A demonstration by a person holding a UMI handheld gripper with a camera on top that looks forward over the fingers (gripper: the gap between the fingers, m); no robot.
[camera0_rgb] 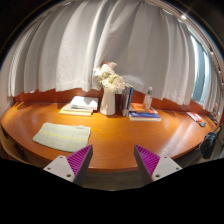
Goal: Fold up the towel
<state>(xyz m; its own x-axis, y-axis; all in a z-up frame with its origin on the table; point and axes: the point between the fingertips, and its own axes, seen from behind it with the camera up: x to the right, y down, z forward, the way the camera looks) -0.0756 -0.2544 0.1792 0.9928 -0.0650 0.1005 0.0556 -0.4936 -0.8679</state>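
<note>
2 fingers [80,157] wide apart, holding nothing.

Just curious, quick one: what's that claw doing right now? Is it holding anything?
Claw: open, holding nothing; the towel lies on the table ahead of it, untouched.

The white ceramic vase [108,101] with pale flowers stands at the middle of the far side of the curved orange-brown wooden table [120,140] and is the tallest thing in the way. Left of the vase lies a low stack of white papers or books [80,104]; right of it, a blue book [144,115] with a small clear bottle [149,98] beside it. Nearer than the vase and off to its left, a flat pale-green folded towel [62,136] lies low on the wood. From the vase forward to the spread fingers of the gripper [114,161], bare tabletop gives open passage. Behind the vase hang white curtains [100,45].
</note>
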